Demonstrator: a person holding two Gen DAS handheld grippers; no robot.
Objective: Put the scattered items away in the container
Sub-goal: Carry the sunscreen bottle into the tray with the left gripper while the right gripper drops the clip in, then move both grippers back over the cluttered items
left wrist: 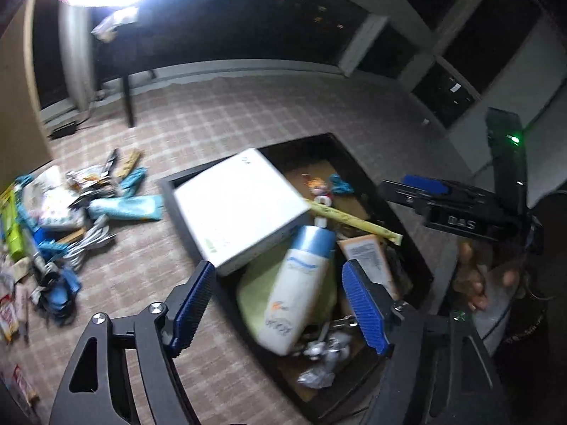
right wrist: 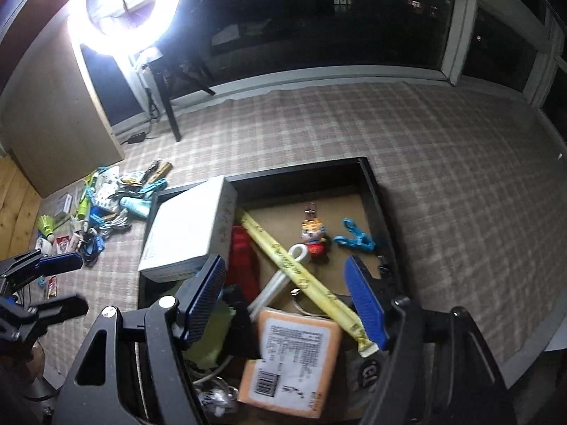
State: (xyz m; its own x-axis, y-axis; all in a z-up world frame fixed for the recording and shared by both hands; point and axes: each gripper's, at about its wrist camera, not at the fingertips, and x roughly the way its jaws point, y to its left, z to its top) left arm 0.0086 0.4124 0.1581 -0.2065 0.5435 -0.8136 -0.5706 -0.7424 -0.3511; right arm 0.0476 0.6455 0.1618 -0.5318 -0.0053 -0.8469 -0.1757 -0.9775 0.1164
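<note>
The black container (left wrist: 301, 141) (right wrist: 375, 198) sits on the checked carpet, holding a white box (left wrist: 237, 205) (right wrist: 187, 226) tilted on its left rim, a yellow stick (left wrist: 354, 219) (right wrist: 297, 269) and an orange packet (right wrist: 290, 354). My left gripper (left wrist: 280, 304) (right wrist: 67, 285) hovers open over it. A blurred white bottle with a blue cap (left wrist: 297, 290) shows between the blue pads without touching them. My right gripper (right wrist: 285, 301) (left wrist: 425, 191) is open above the orange packet, gripping nothing. The scattered items (left wrist: 71, 219) (right wrist: 102, 209) lie in a pile on the left.
A toy figure (right wrist: 312, 239), a blue clip (right wrist: 354, 239) and a red item (right wrist: 242, 262) rest inside the container. A bright ring light (right wrist: 124, 7) and a dark table leg (right wrist: 172, 113) stand at the back left. A hand (left wrist: 475, 283) holds the right gripper.
</note>
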